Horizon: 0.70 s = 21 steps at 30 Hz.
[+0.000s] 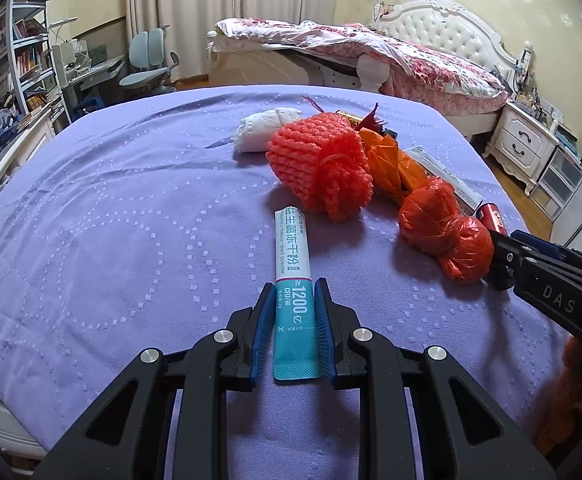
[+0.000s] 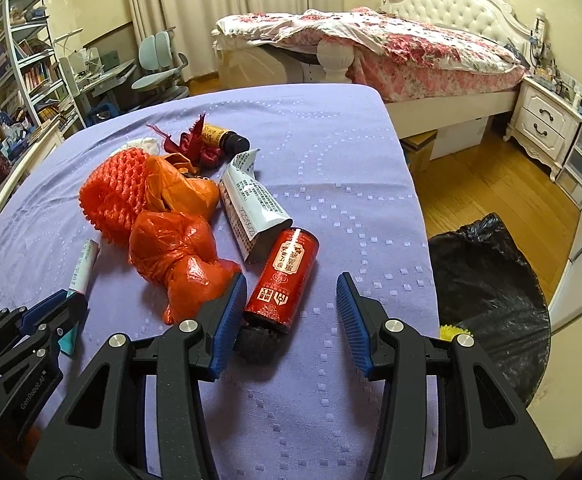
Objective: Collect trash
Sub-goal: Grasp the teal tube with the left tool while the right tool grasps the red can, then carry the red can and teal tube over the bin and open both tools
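A teal and white powder sachet (image 1: 291, 240) lies on the purple cloth (image 1: 131, 220), and my left gripper (image 1: 295, 286) is shut on its near end. A red bottle with a black cap (image 2: 283, 276) lies between the fingers of my right gripper (image 2: 291, 280). That gripper is open: the left pad (image 2: 229, 312) is close beside the bottle and the right pad stands well apart. Beside it are a knotted red plastic bag (image 2: 175, 256), an orange bag (image 2: 179, 188) and a red foam net (image 2: 111, 196).
A white crumpled packet (image 2: 247, 200), a small brown bottle (image 2: 227, 138) and a white paper wad (image 1: 259, 128) lie further back. A bin lined with a black bag (image 2: 491, 292) stands on the wooden floor right of the table. A bed and nightstand are behind.
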Tool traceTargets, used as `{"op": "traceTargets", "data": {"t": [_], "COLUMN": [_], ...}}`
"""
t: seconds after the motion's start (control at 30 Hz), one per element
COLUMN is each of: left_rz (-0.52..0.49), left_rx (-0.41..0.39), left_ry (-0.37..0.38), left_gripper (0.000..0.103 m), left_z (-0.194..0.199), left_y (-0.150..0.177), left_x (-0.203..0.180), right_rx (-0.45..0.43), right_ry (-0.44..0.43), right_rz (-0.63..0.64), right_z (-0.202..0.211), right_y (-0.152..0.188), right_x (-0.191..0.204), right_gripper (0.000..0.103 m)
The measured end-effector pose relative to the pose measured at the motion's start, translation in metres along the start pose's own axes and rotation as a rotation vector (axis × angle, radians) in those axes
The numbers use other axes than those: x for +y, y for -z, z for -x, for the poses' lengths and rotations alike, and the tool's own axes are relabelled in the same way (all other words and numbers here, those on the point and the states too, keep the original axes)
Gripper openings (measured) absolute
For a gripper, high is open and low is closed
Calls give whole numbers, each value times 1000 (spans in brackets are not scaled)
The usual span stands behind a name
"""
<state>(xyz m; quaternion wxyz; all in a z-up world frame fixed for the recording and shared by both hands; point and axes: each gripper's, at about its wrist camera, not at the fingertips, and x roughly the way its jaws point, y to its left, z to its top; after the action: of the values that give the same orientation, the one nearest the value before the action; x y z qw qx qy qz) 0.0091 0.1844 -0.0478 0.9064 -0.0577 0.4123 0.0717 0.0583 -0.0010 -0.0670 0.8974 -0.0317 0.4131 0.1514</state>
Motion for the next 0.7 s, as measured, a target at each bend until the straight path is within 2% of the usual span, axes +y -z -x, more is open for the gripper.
{"op": "traceTargets", "data": {"t": [0.13, 0.7], "left_rz": [1, 12], "left_rx": [-5, -32], "left_ry": [5, 47], "left_gripper": [23, 23], "left_z": [1, 17], "left_y": [1, 11], "left_x": [0, -11], "right_rx": [15, -21], "right_ry": [-16, -39], "right_rz": [3, -15], "right_z": [-1, 27], "right_y": [1, 18], "right_x": [0, -12], "right_gripper": [26, 25]}}
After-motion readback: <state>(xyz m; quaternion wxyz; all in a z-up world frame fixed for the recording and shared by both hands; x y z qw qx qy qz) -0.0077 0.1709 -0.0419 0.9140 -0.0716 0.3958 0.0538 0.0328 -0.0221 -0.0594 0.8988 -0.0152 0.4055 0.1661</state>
